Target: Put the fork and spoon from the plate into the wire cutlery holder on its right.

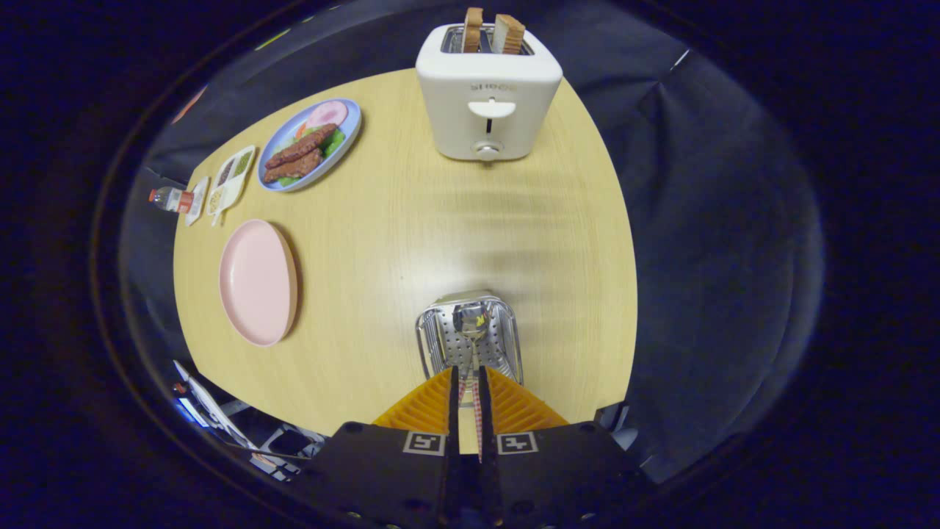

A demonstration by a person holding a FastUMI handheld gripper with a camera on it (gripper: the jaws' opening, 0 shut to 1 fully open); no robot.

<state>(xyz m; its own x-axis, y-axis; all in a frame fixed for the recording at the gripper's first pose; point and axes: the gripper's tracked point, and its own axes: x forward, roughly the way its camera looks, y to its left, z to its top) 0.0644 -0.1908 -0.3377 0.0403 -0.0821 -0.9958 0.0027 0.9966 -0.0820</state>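
Gripper [468,382] fingers clamped on checked handle of shiny metal spoon [472,323], bowl hanging inside perforated wire holder [440,342] just ahead; pink plate [257,283] off to left.

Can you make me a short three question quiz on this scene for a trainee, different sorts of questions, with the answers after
1. True or false: the pink plate has a fork lying on it.
2. Multiple choice: what is the gripper shut on? A) a slice of toast B) a spoon C) a bottle
3. Fill in: the spoon's bowl hangs over the wire cutlery ______, just ahead of the fingers.

Key
1. False; the plate is bare.
2. B; both orange fingers press on its checked handle.
3. holder
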